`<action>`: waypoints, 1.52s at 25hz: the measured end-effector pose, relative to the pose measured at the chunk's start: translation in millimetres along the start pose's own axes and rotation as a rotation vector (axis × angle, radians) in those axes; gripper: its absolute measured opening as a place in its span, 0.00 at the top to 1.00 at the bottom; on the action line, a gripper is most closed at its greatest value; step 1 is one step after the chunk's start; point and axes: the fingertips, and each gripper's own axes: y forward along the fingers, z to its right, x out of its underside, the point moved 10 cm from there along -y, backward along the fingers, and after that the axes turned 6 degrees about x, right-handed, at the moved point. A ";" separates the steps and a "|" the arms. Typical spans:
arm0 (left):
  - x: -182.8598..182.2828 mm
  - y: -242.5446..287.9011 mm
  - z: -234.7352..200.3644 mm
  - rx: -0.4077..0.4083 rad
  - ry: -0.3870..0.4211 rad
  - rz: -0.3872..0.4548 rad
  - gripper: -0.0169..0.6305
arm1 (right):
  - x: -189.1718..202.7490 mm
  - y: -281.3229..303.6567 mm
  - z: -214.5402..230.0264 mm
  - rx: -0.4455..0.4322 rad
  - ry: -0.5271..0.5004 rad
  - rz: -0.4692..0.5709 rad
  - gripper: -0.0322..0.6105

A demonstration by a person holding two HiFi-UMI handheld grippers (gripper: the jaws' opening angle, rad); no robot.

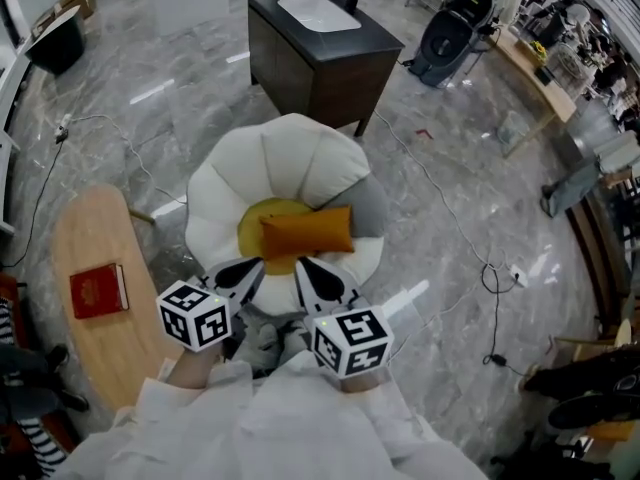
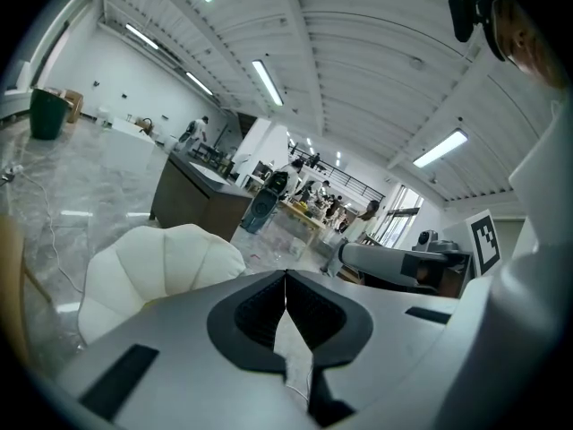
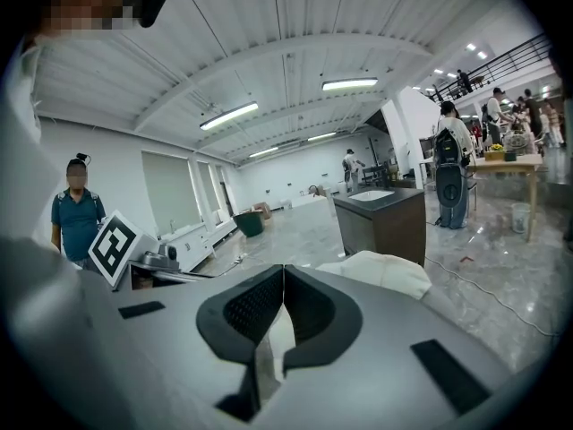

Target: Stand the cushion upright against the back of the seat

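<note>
Cushion [image 1: 308,231], orange and oblong, lies across the yellow seat pad [image 1: 256,230] of the white chair [image 1: 290,158]. The left gripper [image 1: 243,272] and the right gripper [image 1: 318,276] sit side by side at the chair's front edge, near the cushion, each with jaws pressed together on nothing.

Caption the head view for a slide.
Left gripper and right gripper, shut, face a white chair; orange cushion lies on seat.

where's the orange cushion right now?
Head view, centre of frame: the orange cushion lies on the yellow seat of the white chair, toward the seat's right side, not yet stood up against the chair's back.
</note>
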 end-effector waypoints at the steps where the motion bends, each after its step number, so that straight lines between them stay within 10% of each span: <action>1: -0.2 1.6 -0.1 -0.001 -0.004 -0.001 0.96 | -0.7 1.6 1.9 -0.005 -0.002 -0.005 0.93; 38: 54.0 71.3 -110.1 -0.160 -0.034 -0.004 0.96 | 84.3 131.1 70.1 -0.139 0.077 -0.215 0.93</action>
